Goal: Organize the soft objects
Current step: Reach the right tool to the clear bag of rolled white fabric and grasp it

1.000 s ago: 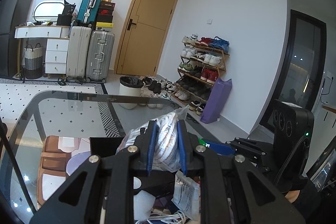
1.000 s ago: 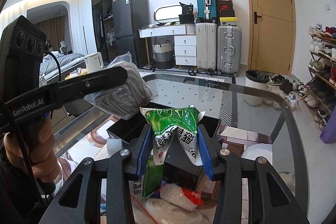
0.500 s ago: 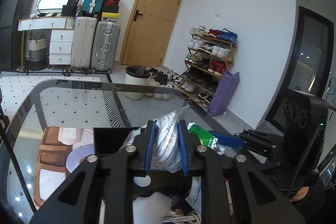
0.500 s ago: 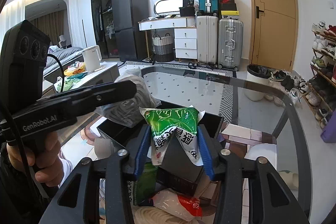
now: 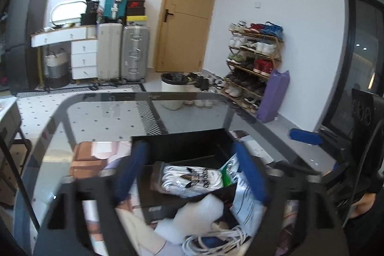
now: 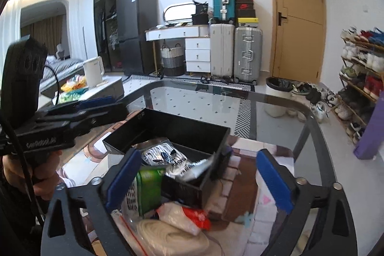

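A black open box (image 5: 182,143) (image 6: 168,128) stands on the glass table. A clear bag of white socks (image 5: 192,179) (image 6: 165,157) lies in its near end. My left gripper (image 5: 189,172) is open and empty just above that bag. A green and white packet (image 6: 146,188) (image 5: 242,188) leans at the box's near side. My right gripper (image 6: 199,179) is open and empty, with its left pad (image 6: 122,176) beside the packet. The left gripper also shows at the left in the right wrist view (image 6: 91,109).
A pile of soft bags lies in front of the box: a white cord (image 5: 216,239), a white pouch (image 5: 196,215), a red and white bag (image 6: 189,217). The glass table's rim (image 5: 168,95) curves around. Suitcases, a bin and a shoe rack stand beyond.
Both grippers have opened. The sock bag has dropped from the left gripper into the black box. The green packet has left the right gripper and now leans by the box.
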Demonstrator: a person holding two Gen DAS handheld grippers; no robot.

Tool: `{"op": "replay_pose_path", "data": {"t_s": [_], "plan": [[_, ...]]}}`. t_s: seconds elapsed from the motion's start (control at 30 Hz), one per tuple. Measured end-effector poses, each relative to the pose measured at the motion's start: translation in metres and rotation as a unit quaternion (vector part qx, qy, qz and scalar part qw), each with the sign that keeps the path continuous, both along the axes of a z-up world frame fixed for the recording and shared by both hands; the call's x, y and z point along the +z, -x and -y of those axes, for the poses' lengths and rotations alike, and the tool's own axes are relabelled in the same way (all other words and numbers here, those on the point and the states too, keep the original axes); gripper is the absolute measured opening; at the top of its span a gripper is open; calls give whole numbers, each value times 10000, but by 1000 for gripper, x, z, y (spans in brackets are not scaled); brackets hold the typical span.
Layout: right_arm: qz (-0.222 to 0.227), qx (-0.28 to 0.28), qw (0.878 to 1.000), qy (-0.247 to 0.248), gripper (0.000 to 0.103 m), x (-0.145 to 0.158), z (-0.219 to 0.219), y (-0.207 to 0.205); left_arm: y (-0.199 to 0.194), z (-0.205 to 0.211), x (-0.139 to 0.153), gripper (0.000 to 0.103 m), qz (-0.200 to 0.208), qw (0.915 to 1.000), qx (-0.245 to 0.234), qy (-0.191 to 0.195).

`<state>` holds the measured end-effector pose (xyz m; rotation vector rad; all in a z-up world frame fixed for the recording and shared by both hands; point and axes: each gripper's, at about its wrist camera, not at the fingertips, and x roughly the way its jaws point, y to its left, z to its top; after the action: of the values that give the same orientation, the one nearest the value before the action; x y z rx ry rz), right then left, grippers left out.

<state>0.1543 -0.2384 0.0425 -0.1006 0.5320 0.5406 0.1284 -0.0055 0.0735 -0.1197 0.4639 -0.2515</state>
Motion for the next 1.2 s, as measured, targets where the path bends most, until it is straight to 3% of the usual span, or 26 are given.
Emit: {"op": "replay_pose_path", "data": {"t_s": [0.17, 0.8, 1.2], "plan": [[-120, -94, 9997, -175, 102, -3, 18, 13, 20, -3, -2, 103, 97, 9994, 260, -221], [38, -248, 9995, 181, 102, -9, 56, 60, 51, -8, -24, 103, -240, 9951, 731, -627], [-341, -154, 9990, 247, 102, -35, 50, 62, 53, -12, -34, 103, -456, 9939, 820, -584]]}}
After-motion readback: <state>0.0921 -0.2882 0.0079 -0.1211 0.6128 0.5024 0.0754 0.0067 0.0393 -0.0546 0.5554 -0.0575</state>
